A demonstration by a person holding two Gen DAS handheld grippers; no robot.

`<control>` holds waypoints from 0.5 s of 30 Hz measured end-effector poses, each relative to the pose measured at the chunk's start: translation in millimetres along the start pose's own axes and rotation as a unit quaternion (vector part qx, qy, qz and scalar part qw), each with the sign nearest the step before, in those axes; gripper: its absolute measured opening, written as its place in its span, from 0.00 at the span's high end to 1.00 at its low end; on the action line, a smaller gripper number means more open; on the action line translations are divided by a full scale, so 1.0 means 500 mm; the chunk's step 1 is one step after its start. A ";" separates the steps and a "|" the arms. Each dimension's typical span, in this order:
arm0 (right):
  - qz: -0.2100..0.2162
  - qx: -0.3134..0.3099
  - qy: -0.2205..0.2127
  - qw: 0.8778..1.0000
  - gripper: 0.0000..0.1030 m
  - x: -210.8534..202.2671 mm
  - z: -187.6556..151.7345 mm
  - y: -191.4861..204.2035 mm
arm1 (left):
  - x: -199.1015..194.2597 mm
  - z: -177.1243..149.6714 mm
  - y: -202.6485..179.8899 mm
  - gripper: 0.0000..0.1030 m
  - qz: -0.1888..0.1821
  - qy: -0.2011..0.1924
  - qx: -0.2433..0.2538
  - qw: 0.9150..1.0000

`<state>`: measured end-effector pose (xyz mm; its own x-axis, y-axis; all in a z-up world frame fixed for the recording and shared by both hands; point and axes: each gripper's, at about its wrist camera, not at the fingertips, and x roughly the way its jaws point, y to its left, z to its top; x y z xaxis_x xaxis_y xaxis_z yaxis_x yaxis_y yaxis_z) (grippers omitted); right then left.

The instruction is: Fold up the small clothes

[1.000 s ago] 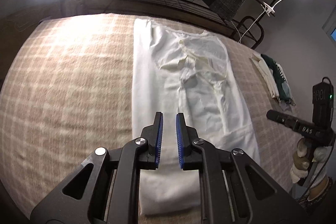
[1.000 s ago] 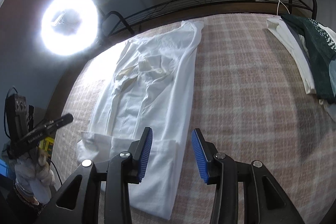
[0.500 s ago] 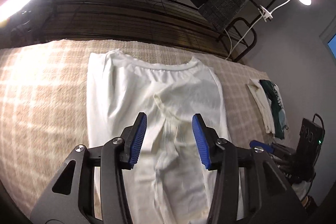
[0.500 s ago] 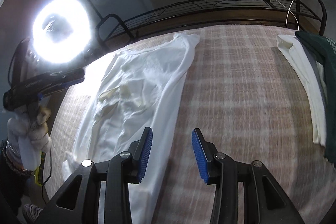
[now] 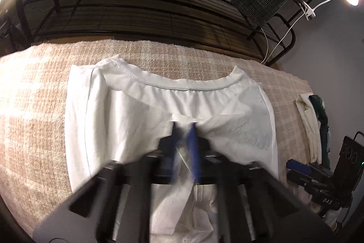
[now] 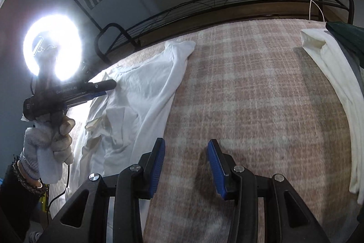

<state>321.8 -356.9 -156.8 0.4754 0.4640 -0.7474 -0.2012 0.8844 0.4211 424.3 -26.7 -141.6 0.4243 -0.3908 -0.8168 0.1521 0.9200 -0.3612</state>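
A: Left wrist view, entry one. Left hand-held gripper (image 5: 183,129) is motion-blurred; fingers nearly together with white cloth between them, so it appears to pinch a fold of the white shirt (image 5: 127,115) just below the collar (image 5: 182,85). Shirt lies on the plaid blanket (image 5: 34,106), collar at the far edge.

B: Advice for the step?

A: Judgement: hold the pinch firm, lift low, and carry the fold straight so the side seams stay parallel.

B: Change from half a second ago?

A: Fingers stood wide apart above the shirt then; now closed, lower, nearer the collar.

B: Right wrist view?

A: Right hand-held gripper (image 6: 186,164) is wide open, holding nothing, over bare blanket beside the shirt's edge. Folded clothes (image 6: 329,83) lie to the right. It has shifted slightly right since then.
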 end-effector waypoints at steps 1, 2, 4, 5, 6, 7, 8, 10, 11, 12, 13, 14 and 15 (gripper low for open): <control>0.002 0.000 -0.001 1.000 0.59 0.001 0.003 -0.001 | -0.005 0.001 -0.003 0.99 0.000 -0.005 0.001 1.000; 0.004 0.001 -0.002 1.000 0.59 0.002 0.006 -0.002 | -0.014 0.002 -0.004 1.00 -0.002 -0.012 0.001 1.000; 0.007 0.004 -0.004 1.000 0.59 0.004 0.010 -0.005 | -0.042 0.008 -0.009 1.00 0.001 -0.035 0.008 0.999; 0.008 0.005 -0.004 1.000 0.59 0.005 0.012 -0.007 | -0.058 0.012 -0.007 1.00 0.008 -0.054 0.011 0.998; 0.008 0.006 -0.005 1.000 0.60 0.006 0.014 -0.007 | -0.065 0.019 -0.001 1.00 0.024 -0.063 0.011 0.998; 0.008 0.006 -0.005 1.000 0.60 0.007 0.017 -0.008 | -0.062 0.026 0.007 1.00 0.032 -0.061 0.008 0.998; 0.008 0.005 -0.005 1.000 0.59 0.009 0.021 -0.008 | -0.056 0.030 0.017 1.00 0.030 -0.055 0.003 0.998; 0.007 0.002 -0.007 1.000 0.60 0.013 0.034 -0.006 | -0.047 0.031 0.016 1.00 0.036 -0.047 0.016 0.998; 0.007 0.003 -0.009 1.000 0.59 0.016 0.043 -0.005 | -0.043 0.032 0.015 0.99 0.045 -0.040 0.021 0.998; 0.012 0.007 -0.010 1.000 0.60 0.020 0.055 -0.004 | -0.039 0.034 0.018 0.95 0.043 -0.028 0.018 0.999; 0.023 0.012 -0.013 1.000 0.59 0.025 0.068 -0.004 | -0.039 0.037 0.023 0.92 0.033 -0.020 0.011 0.999; 0.034 0.017 -0.015 0.999 0.59 0.030 0.079 -0.004 | -0.045 0.039 0.030 0.83 0.026 -0.019 0.001 0.999; 0.050 0.023 -0.014 0.998 0.60 0.040 0.099 -0.005 | -0.058 0.039 0.038 0.76 0.024 -0.030 -0.004 0.999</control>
<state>374.1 -352.1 -147.4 0.4796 0.5471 -0.6860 -0.2100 0.8307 0.5156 432.4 2.8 -116.1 0.4832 -0.3432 -0.8055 0.1230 0.9375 -0.3256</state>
